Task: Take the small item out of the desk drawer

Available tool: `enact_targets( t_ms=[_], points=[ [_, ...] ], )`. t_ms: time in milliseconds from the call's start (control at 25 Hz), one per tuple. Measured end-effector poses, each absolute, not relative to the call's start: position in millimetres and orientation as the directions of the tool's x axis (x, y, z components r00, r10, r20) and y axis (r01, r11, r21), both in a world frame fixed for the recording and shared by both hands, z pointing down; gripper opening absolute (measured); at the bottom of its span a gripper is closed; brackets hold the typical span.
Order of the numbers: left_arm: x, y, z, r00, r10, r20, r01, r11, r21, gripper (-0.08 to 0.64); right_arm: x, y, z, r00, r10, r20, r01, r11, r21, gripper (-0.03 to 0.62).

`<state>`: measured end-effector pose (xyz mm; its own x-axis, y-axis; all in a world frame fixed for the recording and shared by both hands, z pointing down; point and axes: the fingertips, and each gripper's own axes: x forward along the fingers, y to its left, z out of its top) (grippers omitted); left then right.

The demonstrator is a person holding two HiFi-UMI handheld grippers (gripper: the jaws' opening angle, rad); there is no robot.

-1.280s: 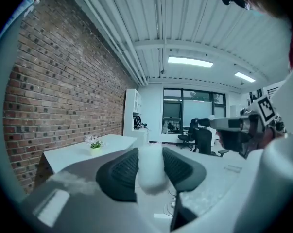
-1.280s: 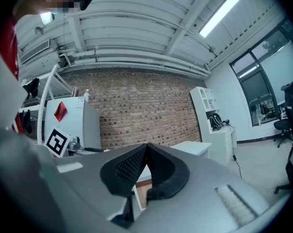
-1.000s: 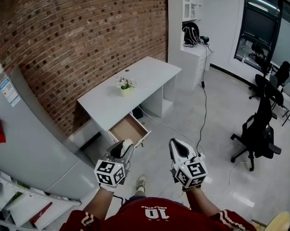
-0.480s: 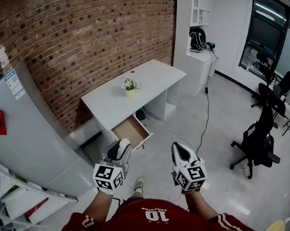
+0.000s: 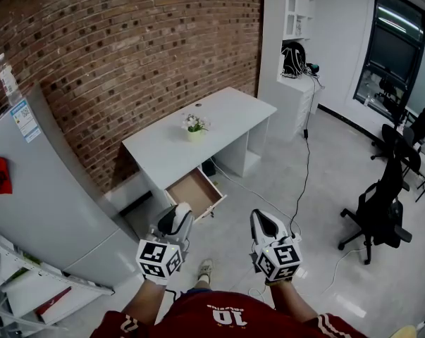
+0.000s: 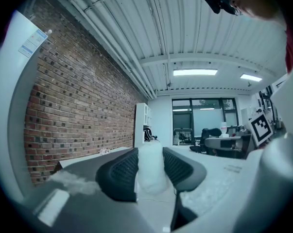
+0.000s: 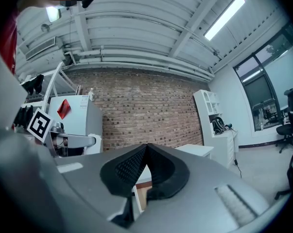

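The white desk (image 5: 219,115) stands against the brick wall with its wooden drawer (image 5: 191,190) pulled open; the drawer's bottom looks bare. I stand a few steps back from it. My left gripper (image 5: 180,215) is held low in front of me, and in the left gripper view (image 6: 150,168) its pads press on both sides of a small white item (image 6: 150,174). My right gripper (image 5: 262,221) is beside it, shut with its pads touching (image 7: 146,152) and nothing between them.
A small flower pot (image 5: 194,127) sits on the desk. A grey fridge (image 5: 50,203) is at the left, a tall white shelf unit (image 5: 286,41) beyond the desk, black office chairs (image 5: 381,210) at the right, and a cable (image 5: 300,182) on the floor.
The head view has shifted a little, so the desk sits slightly higher and further right. Both grippers stay side by side, their jaws unchanged.
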<state>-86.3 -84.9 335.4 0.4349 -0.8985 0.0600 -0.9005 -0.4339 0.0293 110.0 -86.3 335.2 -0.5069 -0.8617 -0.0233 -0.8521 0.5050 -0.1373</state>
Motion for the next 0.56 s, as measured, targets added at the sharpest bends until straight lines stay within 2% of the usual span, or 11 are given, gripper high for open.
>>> enact_targets(
  t_ms=[560],
  points=[
    [-90.9,-81.2,342.8,0.431,-0.9,0.066,-0.902,-0.426,0.074,0.169,100.8,-83.1,338.2,-0.522,-0.852,-0.024,-0.842,0.52,-0.147,-0.002]
  ],
)
